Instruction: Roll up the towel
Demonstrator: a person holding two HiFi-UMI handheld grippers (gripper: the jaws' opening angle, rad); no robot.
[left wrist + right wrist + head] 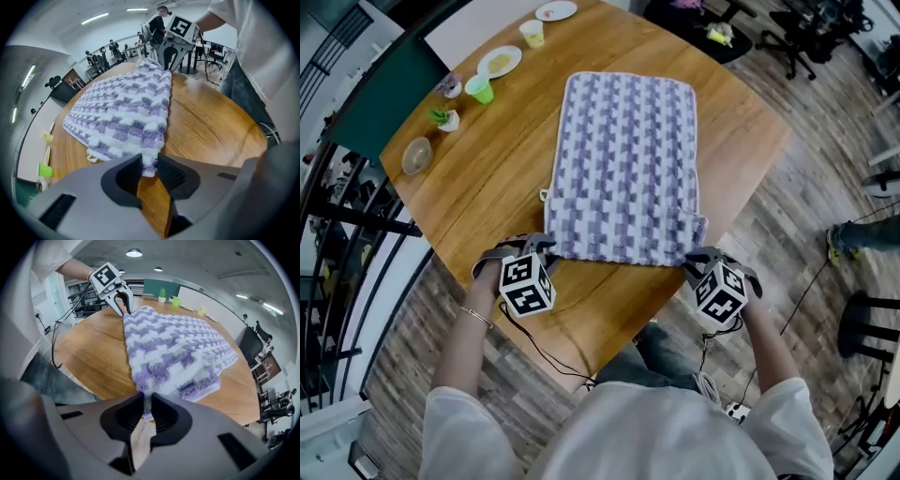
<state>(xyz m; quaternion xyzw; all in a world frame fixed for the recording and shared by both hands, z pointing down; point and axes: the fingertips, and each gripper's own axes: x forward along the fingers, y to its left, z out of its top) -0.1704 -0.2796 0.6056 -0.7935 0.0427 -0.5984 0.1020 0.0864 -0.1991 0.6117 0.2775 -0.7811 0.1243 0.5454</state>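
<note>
While I steer from afar, the grey left gripper [149,161] stands clamped on the near left corner of the purple-and-white checked plush towel [628,141], and the grey right gripper [146,401] pinches the near right corner, both pointing steeply down at the rounded varnished wooden table [487,187]. The towel lies flat, lengthwise away from me, its near end apparently doubled over. My worry: each bite takes only a tip of thick, springy pile, so a corner could slip out; uneven hands would roll it into a cone; the slick table may let the whole soft cloth slide instead of turning over.
</note>
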